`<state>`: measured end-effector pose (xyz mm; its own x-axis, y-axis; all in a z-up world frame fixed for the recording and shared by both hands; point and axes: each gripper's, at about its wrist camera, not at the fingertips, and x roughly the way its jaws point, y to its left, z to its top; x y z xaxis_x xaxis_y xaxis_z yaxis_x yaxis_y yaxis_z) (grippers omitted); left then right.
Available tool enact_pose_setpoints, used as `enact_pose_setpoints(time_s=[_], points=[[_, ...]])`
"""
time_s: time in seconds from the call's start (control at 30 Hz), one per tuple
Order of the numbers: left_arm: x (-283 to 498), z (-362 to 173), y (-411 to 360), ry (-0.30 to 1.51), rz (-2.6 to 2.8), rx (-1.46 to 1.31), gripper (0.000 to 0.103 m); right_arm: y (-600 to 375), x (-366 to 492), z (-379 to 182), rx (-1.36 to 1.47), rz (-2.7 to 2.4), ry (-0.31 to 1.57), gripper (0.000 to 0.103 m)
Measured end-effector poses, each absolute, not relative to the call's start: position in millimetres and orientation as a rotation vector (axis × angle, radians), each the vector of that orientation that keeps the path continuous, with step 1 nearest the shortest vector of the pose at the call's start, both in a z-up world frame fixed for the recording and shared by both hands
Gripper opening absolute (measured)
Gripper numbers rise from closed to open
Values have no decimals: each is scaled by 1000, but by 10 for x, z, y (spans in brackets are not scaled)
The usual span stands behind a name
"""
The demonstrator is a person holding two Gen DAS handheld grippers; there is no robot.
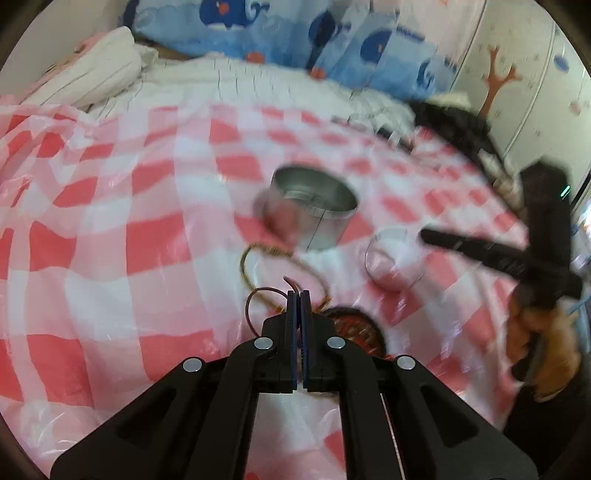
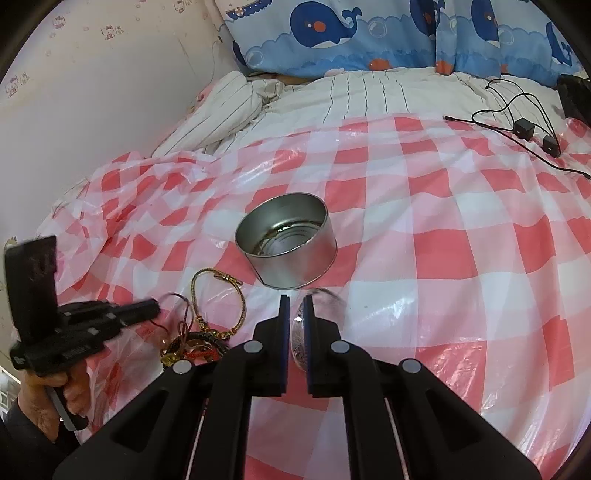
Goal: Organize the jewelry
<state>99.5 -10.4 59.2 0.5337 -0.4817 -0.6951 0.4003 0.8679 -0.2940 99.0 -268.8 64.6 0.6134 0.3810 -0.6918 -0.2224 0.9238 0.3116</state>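
**Desk:** What do the left jaws hold?

**Photographer:** The left gripper point(image 1: 299, 293) is pressed shut on a thin brown cord point(image 1: 258, 295), which loops out to the side of the tips and pokes up just past them. In the right wrist view the same left gripper point(image 2: 153, 306) reaches in from the left edge of the bed, held by a hand point(image 2: 70, 391).

**Desk:** And the right?

**Photographer:** The right gripper point(image 2: 295, 301) is closed on a small clear glass cup point(image 2: 301, 343), its wall pinched between the pads and its rim tipped sideways. From the left wrist view, the cup point(image 1: 393, 258) lies at the end of the right gripper point(image 1: 424, 234), blurred.

**Desk:** Where is the jewelry?

**Photographer:** On the red-and-white checked plastic sheet point(image 2: 443, 258) spread over the bed. A gold braided bracelet point(image 2: 218, 295) lies just beside the left tips, toward the near edge. Touching it is a heap of dark and red-gold pieces point(image 2: 192, 347), partly hidden behind the right gripper's frame.

**Desk:** The container?

**Photographer:** An open metal tin point(image 2: 286, 240) stands upright near the middle of the sheet, just beyond both grippers; I cannot tell if anything is inside.

**Desk:** Background?

**Photographer:** A striped white quilt point(image 2: 351, 92), whale-print pillows point(image 2: 332, 33) at the far edge, black cables with plugs point(image 2: 524, 125) in the far right corner.
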Motion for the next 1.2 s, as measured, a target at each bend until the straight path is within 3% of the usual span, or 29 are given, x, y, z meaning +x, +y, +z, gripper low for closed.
enact_pose_setpoints(time_s=[0.2,0.23,0.33,0.43,0.5,0.53,0.57,0.8,1.0,1.2], points=[[919,827,-23,760,-599,-202,1,-2693,1022,603,161,319,886,7],[909,847,-31,752,-605,-205,1,-2699,1037,561,143,301,908,11],[896,872,-56,743,-618,-209,1,-2660,1068,436,51,218,943,45],[883,902,-65,731,-630,-215,1,-2612,1126,224,-57,143,992,46],[878,932,-60,722,-641,-226,1,-2633,1149,138,-67,135,1003,37],[883,949,-62,719,-650,-236,1,-2671,1158,135,-33,152,1003,15],[893,968,-72,715,-657,-244,1,-2704,1152,133,-13,159,1001,3],[1083,1180,-204,685,-696,-255,1,-2852,1081,437,180,243,893,3],[1444,1351,-420,656,-734,-255,1,-2767,1144,810,160,274,782,3],[1974,1045,-724,776,-669,-217,6,-2676,1428,889,107,270,762,3]])
